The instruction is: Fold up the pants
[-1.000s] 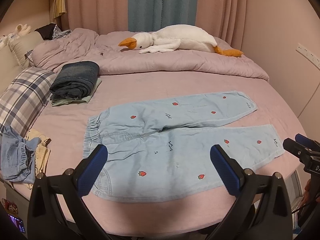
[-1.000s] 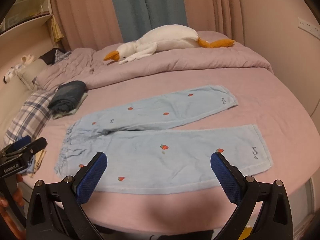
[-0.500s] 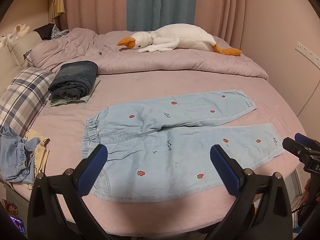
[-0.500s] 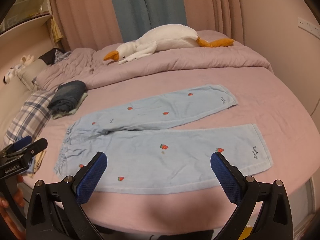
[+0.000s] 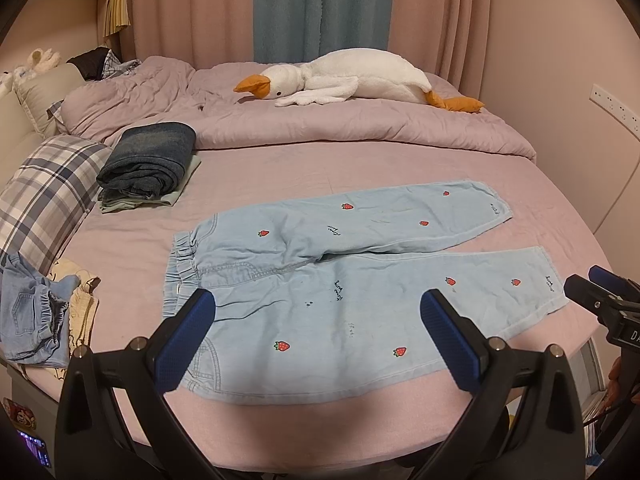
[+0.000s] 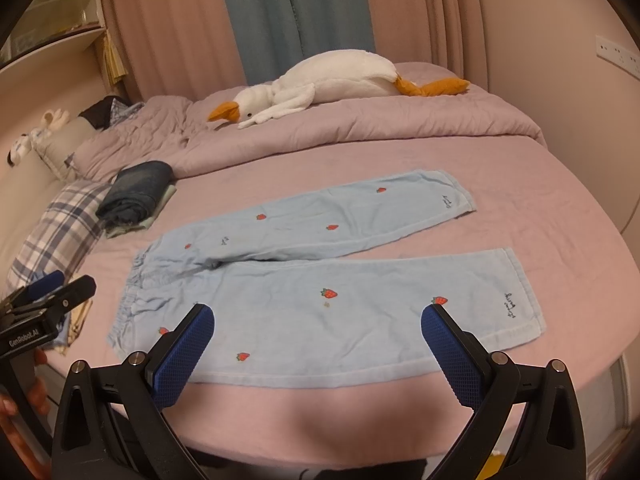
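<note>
Light blue pants [image 5: 340, 276] with strawberry prints lie flat on the pink bed, waistband to the left, both legs spread to the right. They also show in the right wrist view [image 6: 320, 280]. My left gripper [image 5: 318, 336] is open and empty, above the near edge of the pants by the waist end. My right gripper [image 6: 318, 340] is open and empty, above the near leg. Each gripper shows at the edge of the other's view, the right one [image 5: 600, 300] by the near leg's cuff, the left one [image 6: 48, 296] left of the waistband.
A stack of folded dark jeans [image 5: 148, 160] lies at the left of the bed [image 5: 320, 424]. A plaid pillow [image 5: 44, 196] and a heap of clothes [image 5: 36, 316] lie at the left edge. A plush goose [image 5: 352, 80] rests on the rumpled duvet [image 5: 360, 128] behind.
Both views shift only slightly; the pants lie as before. Both grippers stay open.
</note>
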